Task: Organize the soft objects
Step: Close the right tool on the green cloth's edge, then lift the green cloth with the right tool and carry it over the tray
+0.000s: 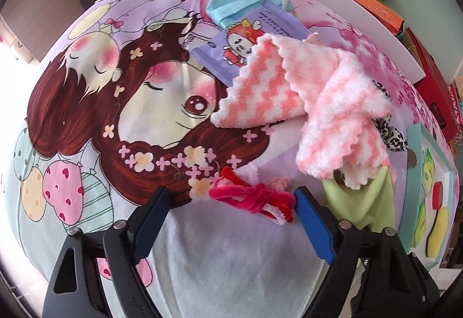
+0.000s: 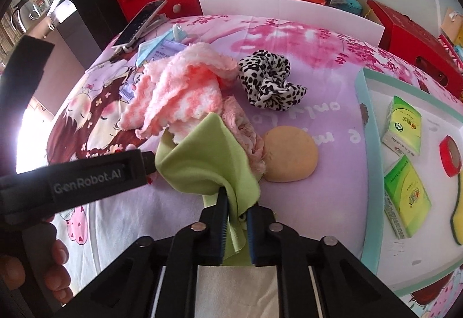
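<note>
Two grippers are in play. Your right gripper (image 2: pixel 235 209) has its blue pads (image 2: pixel 220 219) clamped on a fold of the green cloth (image 2: pixel 199 161), which bunches up from the jaws toward the middle of the cartoon-print bedsheet (image 2: pixel 318 63). Your left gripper (image 1: pixel 231 199) stands wide, its fingers (image 1: pixel 312 219) straddling a tangle of red and pink pipe cleaners (image 1: pixel 254 199) without pressing it; the right-hand pad sits just against the tangle's end.

Beyond the green cloth lies a pink-and-white fluffy towel (image 2: pixel 176 92), partly draped over a pale pink ruffled cloth (image 2: pixel 246 126). A tan round squishy bun (image 2: pixel 289 154) rests touching that ruffled cloth. A leopard-print scrunchie (image 2: pixel 267 77) sits just beside the towel, toward the far edge. Under the towel's far corner you have a purple wet-wipes packet (image 1: pixel 240 48) and a blue face mask (image 1: pixel 234 3).

At the sheet's right edge stands a teal-rimmed white tray (image 2: pixel 366 121) holding two green tissue packs (image 2: pixel 402 122), a red tape roll (image 2: pixel 450 155) and a yellow sponge (image 2: pixel 458 216). A phone on a stand (image 2: pixel 141 21) sits at the far left corner.
</note>
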Demonstrator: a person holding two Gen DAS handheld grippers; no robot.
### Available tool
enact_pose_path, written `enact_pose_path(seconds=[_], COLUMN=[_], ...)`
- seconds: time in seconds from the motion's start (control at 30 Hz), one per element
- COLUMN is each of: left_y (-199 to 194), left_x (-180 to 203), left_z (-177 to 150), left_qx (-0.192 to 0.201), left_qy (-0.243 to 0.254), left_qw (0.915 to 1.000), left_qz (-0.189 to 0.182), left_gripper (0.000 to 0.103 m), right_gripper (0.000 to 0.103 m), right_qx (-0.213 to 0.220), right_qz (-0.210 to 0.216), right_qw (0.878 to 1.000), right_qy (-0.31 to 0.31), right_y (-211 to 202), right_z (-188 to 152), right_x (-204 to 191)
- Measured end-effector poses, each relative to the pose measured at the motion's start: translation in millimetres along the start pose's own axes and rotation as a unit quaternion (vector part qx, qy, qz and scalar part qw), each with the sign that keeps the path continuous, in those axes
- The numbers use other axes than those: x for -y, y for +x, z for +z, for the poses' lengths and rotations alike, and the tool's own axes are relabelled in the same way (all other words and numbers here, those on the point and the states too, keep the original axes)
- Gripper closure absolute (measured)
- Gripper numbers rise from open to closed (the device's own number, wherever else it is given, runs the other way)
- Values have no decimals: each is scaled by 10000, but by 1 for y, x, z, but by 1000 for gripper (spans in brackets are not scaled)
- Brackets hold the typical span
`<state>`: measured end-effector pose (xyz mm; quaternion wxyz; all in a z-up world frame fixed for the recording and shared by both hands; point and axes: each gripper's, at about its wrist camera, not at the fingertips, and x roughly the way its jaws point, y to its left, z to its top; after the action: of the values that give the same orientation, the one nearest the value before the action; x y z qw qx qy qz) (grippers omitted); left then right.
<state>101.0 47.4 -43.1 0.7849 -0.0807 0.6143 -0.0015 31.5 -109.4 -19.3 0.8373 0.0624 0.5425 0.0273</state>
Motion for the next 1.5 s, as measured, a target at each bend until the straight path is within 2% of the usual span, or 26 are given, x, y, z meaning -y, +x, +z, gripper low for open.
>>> enact_pose_path(seconds=[0.1,0.17,0.23,0.3,0.6,0.87,1.13,1.3,1.5], left_y=[1,2,2,1,-2,-25,-73,-101,-119], left_x=[5,8,10,11,16,10,7,7,30], left_z=[0,-1,-1,-2,-2,1,0,-8,-17], left_qx=[4,-8,-6,-19,76,377,1065,1366,1624], left_qy=[90,128,177,190,264,263,255,380,748], left_qw=[9999,9999,9997,9994,9989,9976,9913,9866,9808], left_qz=[-47,-108,-186,-301,-367,-515,-735,-804,-777], left_gripper=[33,45,48,49,53,53,53,53,53], right_gripper=[94,95,95,95,96,96,96,96,96], right_qx=[34,76,129,194,500,943,1517,1614,1658], right_qz=[23,14,7,-1,66,86,23,-86,-293], right_qw=[10000,9999,9998,9995,9981,9947,9873,9850,9809], right_qy=[74,116,168,230,344,394,480,605,974], right_y=[-3,-6,-9,-14,-35,-65,-104,-112,-118], right_z=[2,2,3,4,8,11,13,13,11], right_x=[4,7,11,15,23,27,35,46,79])
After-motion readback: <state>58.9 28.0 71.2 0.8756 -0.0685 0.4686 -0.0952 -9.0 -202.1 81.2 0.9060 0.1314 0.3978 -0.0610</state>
